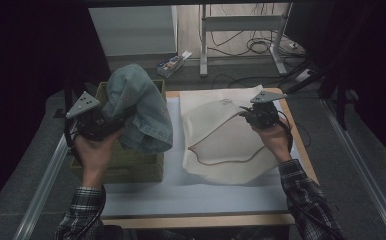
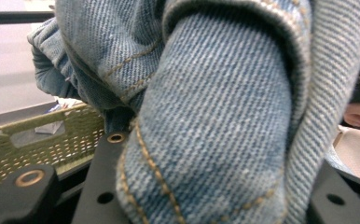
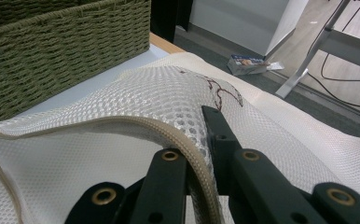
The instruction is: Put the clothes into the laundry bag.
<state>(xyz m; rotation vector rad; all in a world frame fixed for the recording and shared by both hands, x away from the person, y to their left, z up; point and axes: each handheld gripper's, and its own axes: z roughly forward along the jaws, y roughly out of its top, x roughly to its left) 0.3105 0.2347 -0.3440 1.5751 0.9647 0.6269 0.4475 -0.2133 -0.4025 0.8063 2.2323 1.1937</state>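
Two grips are in play. The right gripper (image 3: 201, 186) has its jaws pinched on the zipper edge (image 3: 169, 133) of a white mesh bag (image 1: 226, 145), lifting that edge so the mouth gapes toward the left. The left gripper (image 1: 93, 122) is clamped on bunched jeans (image 1: 138, 107), held up over a green woven basket (image 1: 131, 167) at the table's left side, the bag lying to its right on the white tabletop (image 1: 181, 192).

Judging from this, the thin zipper edge could slip free and the mouth collapse, or the bulky denim could snag on the basket rim.

Up close, the left gripper view gives denim stitching (image 2: 150, 163) between the jaws; the high view alone gives the layout.
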